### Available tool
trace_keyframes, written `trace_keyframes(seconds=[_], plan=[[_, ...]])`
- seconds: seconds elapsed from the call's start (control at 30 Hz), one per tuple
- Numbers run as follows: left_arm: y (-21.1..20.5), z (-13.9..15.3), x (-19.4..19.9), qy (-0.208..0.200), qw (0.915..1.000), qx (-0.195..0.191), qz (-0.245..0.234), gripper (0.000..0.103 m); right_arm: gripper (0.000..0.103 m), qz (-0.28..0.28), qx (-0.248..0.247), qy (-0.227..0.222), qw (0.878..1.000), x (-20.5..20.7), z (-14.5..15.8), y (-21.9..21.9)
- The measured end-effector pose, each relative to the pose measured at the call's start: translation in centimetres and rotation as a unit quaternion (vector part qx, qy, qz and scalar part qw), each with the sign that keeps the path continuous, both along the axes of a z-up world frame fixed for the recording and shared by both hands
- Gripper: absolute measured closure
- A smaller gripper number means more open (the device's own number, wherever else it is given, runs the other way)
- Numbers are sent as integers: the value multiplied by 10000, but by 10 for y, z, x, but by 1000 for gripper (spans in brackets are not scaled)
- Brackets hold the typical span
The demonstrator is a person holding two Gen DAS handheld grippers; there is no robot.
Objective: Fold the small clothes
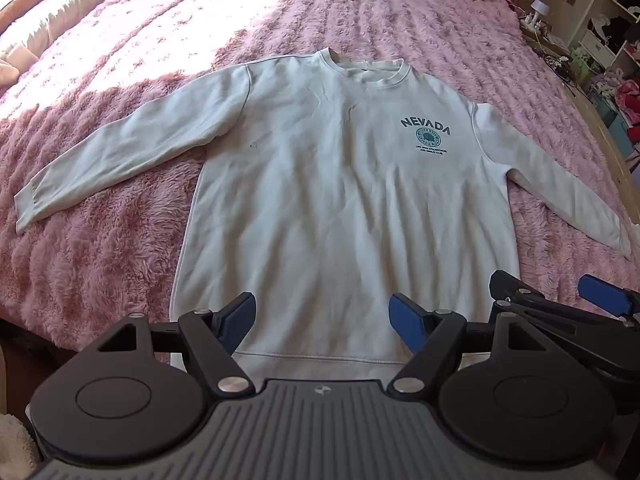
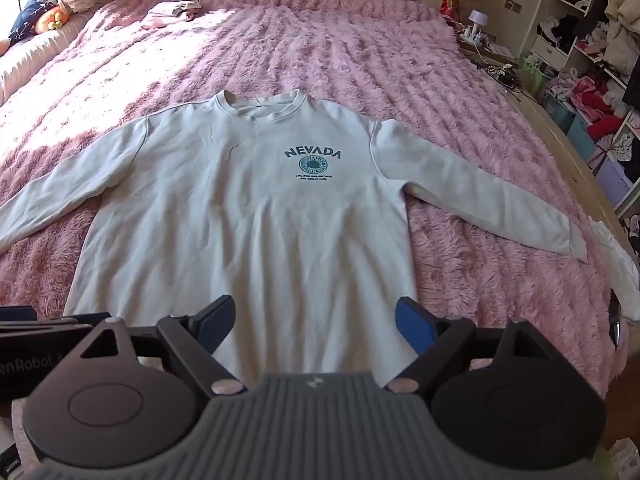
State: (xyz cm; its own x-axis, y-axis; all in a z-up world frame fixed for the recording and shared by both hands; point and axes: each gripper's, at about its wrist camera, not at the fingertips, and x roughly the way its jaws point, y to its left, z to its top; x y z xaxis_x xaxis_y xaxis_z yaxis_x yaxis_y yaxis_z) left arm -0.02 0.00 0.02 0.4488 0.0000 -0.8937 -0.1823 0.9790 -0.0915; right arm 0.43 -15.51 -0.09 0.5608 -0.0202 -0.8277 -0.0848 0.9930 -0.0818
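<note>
While both grippers hang over the near edge of the bed, the sweatshirt (image 1: 320, 184) lies flat on the pink blanket (image 1: 120, 240) straight ahead of them, chest print up, hem nearest me and collar farthest. Its long axis runs directly away from the tools, and both sleeves spread out sideways from the shoulders.

My left gripper (image 1: 322, 318) sits above the hem with its jaws spread wide and nothing between them; the hem band passes just beneath and behind the blue pads. My right gripper (image 2: 316, 322) is likewise released and empty, also over the hem, a little to the right of the left one. From the left wrist view I see the right gripper's fingers (image 1: 600, 300) just beside mine, at the garment's right lower corner.

The left sleeve (image 1: 120, 152) stretches off to the far left of my left tool, so that arm is the nearer one for it. The right sleeve (image 2: 480, 192) angles out ahead and to the right of my right tool, its cuff (image 2: 576, 246) close to the bed's right edge. I judge each sleeve belongs to its own side's hand.

Hidden from me: the hem corners, mostly covered by the gripper bodies, so I cannot tell whether they lie flat. In the right wrist view the left cuff is cut off by the frame edge. A white cloth (image 2: 616, 268) beyond the right cuff is hard to identify, as is a pale bundle (image 2: 172, 12) far up the bed.
</note>
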Motion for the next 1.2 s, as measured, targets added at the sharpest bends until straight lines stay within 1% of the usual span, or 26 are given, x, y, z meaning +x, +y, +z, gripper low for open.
trace_keyframes(seconds=[0.13, 0.17, 0.3, 0.33, 0.43, 0.5, 1.2], plan=[[-3, 1, -1, 2, 10000, 43, 2, 14, 20, 0, 22, 2, 10000, -1, 0, -1], [0, 0, 0, 38, 10000, -47, 9, 14, 20, -4, 17, 0, 10000, -1, 0, -1], [-1, 0, -3, 19, 10000, -36, -1, 14, 20, -10, 28, 25, 10000, -1, 1, -2], [-2, -5, 1, 81, 10000, -46, 12, 14, 20, -12, 25, 26, 10000, -1, 1, -1], [-3, -7, 2, 87, 10000, -16, -1, 14, 20, -10, 47, 28, 10000, -3, 1, -2], [-4, -7, -3, 82, 10000, 4, -19, 14, 20, -19, 50, 50, 10000, -2, 1, -2], [1, -5, -1, 127, 9999, -4, -19, 14, 20, -2, 27, 24, 10000, -3, 0, 0]])
